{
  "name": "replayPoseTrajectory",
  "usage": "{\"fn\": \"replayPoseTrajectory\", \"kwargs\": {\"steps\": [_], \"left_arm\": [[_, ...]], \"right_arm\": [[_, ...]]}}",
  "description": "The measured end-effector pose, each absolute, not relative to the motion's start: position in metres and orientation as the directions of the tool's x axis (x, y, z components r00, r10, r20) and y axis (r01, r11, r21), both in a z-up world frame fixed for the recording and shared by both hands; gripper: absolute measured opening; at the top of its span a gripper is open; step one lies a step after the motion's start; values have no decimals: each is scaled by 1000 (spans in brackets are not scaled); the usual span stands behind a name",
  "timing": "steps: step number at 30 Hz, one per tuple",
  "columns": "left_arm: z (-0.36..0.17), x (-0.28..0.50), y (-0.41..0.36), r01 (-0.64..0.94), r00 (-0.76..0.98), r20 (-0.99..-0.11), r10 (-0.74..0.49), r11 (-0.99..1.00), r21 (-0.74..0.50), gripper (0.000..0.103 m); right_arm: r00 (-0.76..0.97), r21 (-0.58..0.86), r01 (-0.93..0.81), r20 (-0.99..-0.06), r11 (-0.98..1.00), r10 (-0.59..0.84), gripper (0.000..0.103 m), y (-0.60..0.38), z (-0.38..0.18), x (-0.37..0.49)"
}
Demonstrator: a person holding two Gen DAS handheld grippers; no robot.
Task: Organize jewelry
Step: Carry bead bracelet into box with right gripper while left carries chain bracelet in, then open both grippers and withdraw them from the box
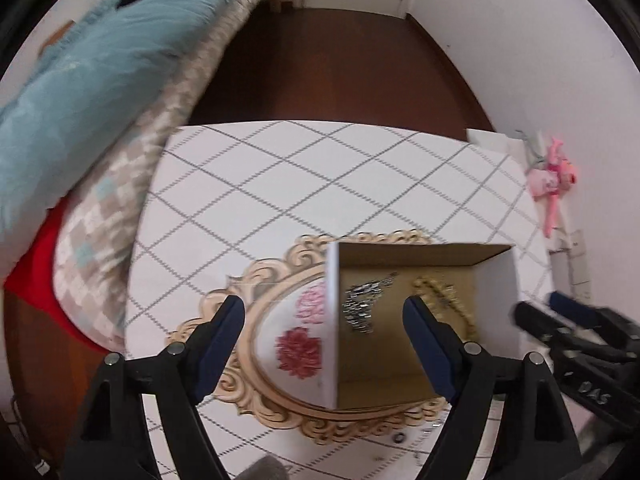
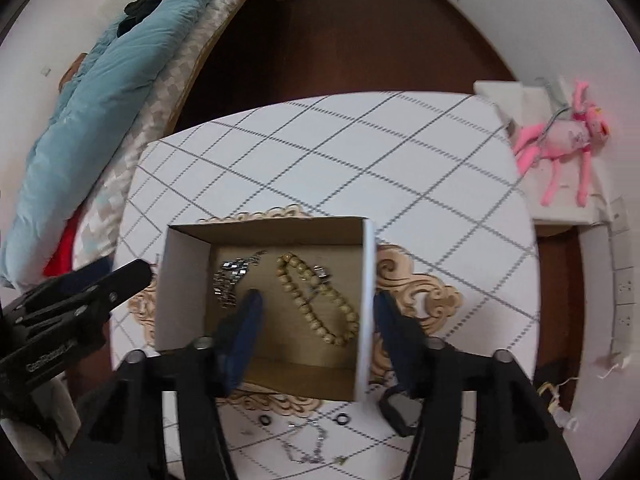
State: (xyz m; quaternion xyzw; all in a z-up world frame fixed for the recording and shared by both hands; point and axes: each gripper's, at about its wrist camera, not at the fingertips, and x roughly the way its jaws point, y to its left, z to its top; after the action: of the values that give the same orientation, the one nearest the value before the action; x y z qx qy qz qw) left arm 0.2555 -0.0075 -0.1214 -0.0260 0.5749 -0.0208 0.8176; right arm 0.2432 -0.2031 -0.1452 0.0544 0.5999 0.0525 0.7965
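Left gripper spread wide, holding nothing. Right gripper likewise spread, left finger inside the box, right finger outside its wall. Inside: one silver bracelet, one wooden bead bracelet. In front, on the tablecloth: two dark rings, one chain.

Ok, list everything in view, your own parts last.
box: one, white outside and brown inside, on the tray
bead bracelet: one, tan, in the box
metal bracelet: one, silver, in the box, left part
tray: one, ornate beige, on the table
chain: one, silver, on the table, near edge
rings: two, dark, beside the chain
table: one, white with grey grid
plush: one, pink, far right
bedding: teal, left
left gripper: open
right gripper: open, over the box
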Motion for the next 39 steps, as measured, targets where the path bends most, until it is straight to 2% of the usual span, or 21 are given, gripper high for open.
{"fn": "replayPoseTrajectory", "kwargs": {"steps": [2, 3, 4, 5, 6, 10, 20, 39], "left_arm": [[-127, 248, -7, -7, 344, -939, -34, 999, -39, 81], [-130, 244, -7, -9, 350, -936, -26, 999, -31, 83], [-133, 241, -7, -10, 355, -935, -19, 1000, -24, 86], [-137, 236, -8, -9, 359, -933, -12, 1000, -16, 97], [-139, 234, -8, -8, 361, -932, -10, 1000, -14, 102], [-143, 221, -10, -8, 380, -925, -3, 1000, -6, 102], [-126, 195, -15, -13, 447, -894, 17, 1000, 12, 103], [-47, 127, -23, -10, 578, -816, -17, 1000, -27, 103]], "right_arm": [[293, 103, -10, -951, 995, 102, 69, -205, -147, 235], [299, 74, -6, -952, 997, 73, 78, -205, -148, 232], [310, 38, -2, -950, 999, 37, 85, -206, -148, 227], [322, 19, 2, -947, 1000, 17, 88, -207, -149, 221], [326, -2, 2, -945, 1000, -3, 92, -207, -151, 216], [332, -39, -8, -943, 999, -34, 103, -204, -158, 200], [401, -69, 18, -913, 997, -71, 103, -199, -148, 175], [583, -38, 82, -809, 996, -79, 103, -212, -60, 101]]}}
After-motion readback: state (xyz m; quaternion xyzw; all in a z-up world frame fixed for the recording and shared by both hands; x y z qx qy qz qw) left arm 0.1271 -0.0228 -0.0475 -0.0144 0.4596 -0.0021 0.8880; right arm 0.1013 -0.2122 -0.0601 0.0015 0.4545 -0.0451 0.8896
